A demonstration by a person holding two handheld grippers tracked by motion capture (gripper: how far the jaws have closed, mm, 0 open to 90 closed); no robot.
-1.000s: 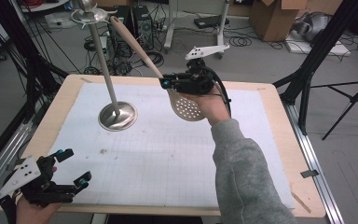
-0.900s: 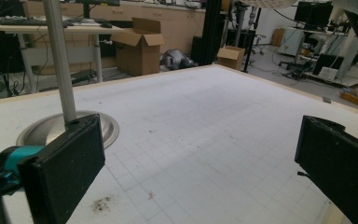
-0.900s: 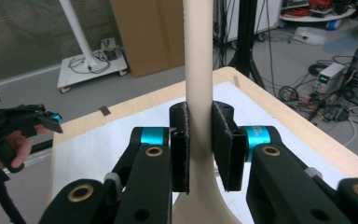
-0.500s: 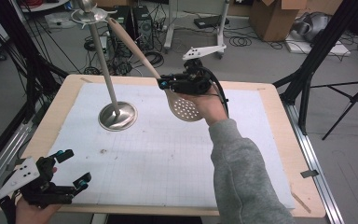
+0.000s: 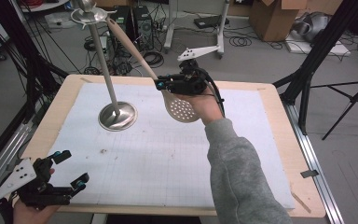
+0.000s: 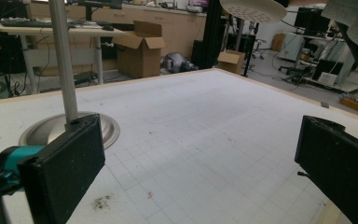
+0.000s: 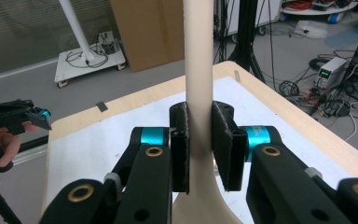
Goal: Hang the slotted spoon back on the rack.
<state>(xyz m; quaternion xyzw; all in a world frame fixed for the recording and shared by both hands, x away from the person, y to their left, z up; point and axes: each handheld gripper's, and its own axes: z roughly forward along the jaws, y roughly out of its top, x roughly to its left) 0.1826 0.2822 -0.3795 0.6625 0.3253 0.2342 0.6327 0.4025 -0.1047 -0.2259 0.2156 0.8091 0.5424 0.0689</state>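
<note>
R gripper (image 5: pixel 161 84) is pinching the spoon (image 5: pixel 182 107) by its handle, just above where it widens into the bowl; in the right gripper view both pads (image 7: pixel 180 140) are pressing flat on the cream handle w/ no gap. The spoon, one only, is hanging in the air over the far-middle of the mat (image 5: pixel 168 158), perforated bowl down, handle slanting up-left toward the top of the stand (image 5: pixel 116 114); can't tell if the tip is touching the hook ring up there. One stand, its round metal base sitting on the mat's far-left part, pole rising upright. L gripper (image 5: pixel 70 168) is hovering at the near-left corner, jaws spread wide w/ nothing between them, right at the mat's near edge. Between L gripper and the stand base the mat is lying open, & the whole near-right half is bare but for the sleeve (image 5: pixel 242 177) crossing above it. The table (image 5: pixel 279 121) is showing a wood border all round the mat; spoon bowl is well inside the far edge. Two grippers, one mat.
</note>
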